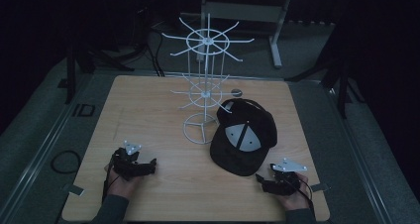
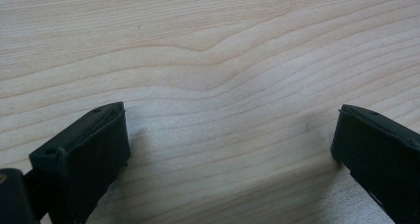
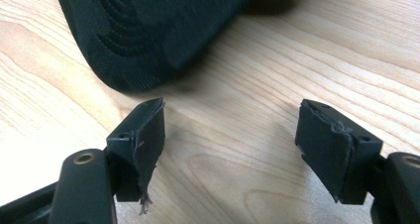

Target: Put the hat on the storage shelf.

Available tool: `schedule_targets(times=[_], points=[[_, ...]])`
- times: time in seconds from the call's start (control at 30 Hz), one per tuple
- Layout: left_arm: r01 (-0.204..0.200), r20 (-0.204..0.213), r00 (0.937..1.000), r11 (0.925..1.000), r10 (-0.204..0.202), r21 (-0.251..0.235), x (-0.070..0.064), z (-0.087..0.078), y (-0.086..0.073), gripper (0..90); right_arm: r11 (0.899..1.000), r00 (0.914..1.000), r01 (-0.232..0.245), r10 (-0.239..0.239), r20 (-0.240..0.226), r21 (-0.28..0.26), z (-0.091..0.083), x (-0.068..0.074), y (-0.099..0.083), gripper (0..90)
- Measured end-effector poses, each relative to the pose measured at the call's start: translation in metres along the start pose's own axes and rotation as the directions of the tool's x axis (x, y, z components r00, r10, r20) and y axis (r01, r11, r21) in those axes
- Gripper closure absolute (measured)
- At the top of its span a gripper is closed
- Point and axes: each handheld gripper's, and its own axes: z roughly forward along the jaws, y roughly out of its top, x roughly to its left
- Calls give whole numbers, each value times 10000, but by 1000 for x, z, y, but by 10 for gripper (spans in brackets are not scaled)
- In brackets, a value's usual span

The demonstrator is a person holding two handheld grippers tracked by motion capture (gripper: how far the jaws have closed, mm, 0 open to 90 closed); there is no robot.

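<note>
A black cap (image 1: 242, 135) with grey panels lies on the wooden table (image 1: 148, 110), right of centre, its brim (image 3: 143, 35) toward the front. A white wire rack (image 1: 205, 80) with two tiers of hooks stands behind it at the table's middle. My left gripper (image 1: 148, 167) rests at the front left, held in a hand, and its jaws stand wide apart over bare wood (image 2: 223, 135). My right gripper (image 1: 262, 180) sits at the front right, just short of the cap's brim, open with nothing between its jaws (image 3: 230, 135).
A small dark round object (image 1: 236, 91) lies on the table behind the cap. A desk frame (image 1: 247, 11) and stand legs are on the dark floor beyond the table. Bare wood runs between my two grippers along the front edge.
</note>
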Motion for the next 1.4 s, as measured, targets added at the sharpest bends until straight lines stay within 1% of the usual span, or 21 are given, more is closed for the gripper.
schedule_targets(times=[0.4,0.43,0.53,0.67,0.77,0.87,1.0,1.03,1.23,1.37,1.4], points=[[-7,11,10000,10000,7,1,0,0,0,15,10000,10000,-38,38,48,5,0,1,0,262],[-11,12,10000,10000,11,3,0,0,0,15,10000,10000,-36,36,48,13,0,1,0,255],[-11,12,10000,10000,11,3,0,0,0,15,10000,10000,24,-24,-27,94,2,3,1,197],[-9,12,10000,10000,9,1,0,0,0,15,9998,9998,124,-122,-146,155,2,4,1,170],[-7,13,10000,10000,7,-2,0,0,0,15,9998,9997,148,-145,-171,160,2,4,1,169],[-8,13,10000,10000,8,-2,0,0,0,15,9995,9998,117,-113,-161,294,1,4,2,174],[-5,13,10000,10000,5,-2,0,0,0,15,9990,9999,81,-76,-135,442,0,4,4,201],[-6,12,10000,10000,6,-3,0,0,0,15,9985,9999,69,-61,-158,537,0,4,5,204],[1,12,10000,10000,-1,-1,0,0,0,15,9982,9993,32,-10,-377,606,0,5,7,203],[1,8,10000,10000,-1,0,0,0,0,15,9983,9987,26,3,-501,590,-1,6,9,201],[2,13,10000,10000,-2,-3,0,0,0,15,9986,9982,-2,33,-594,520,-2,8,11,197]])
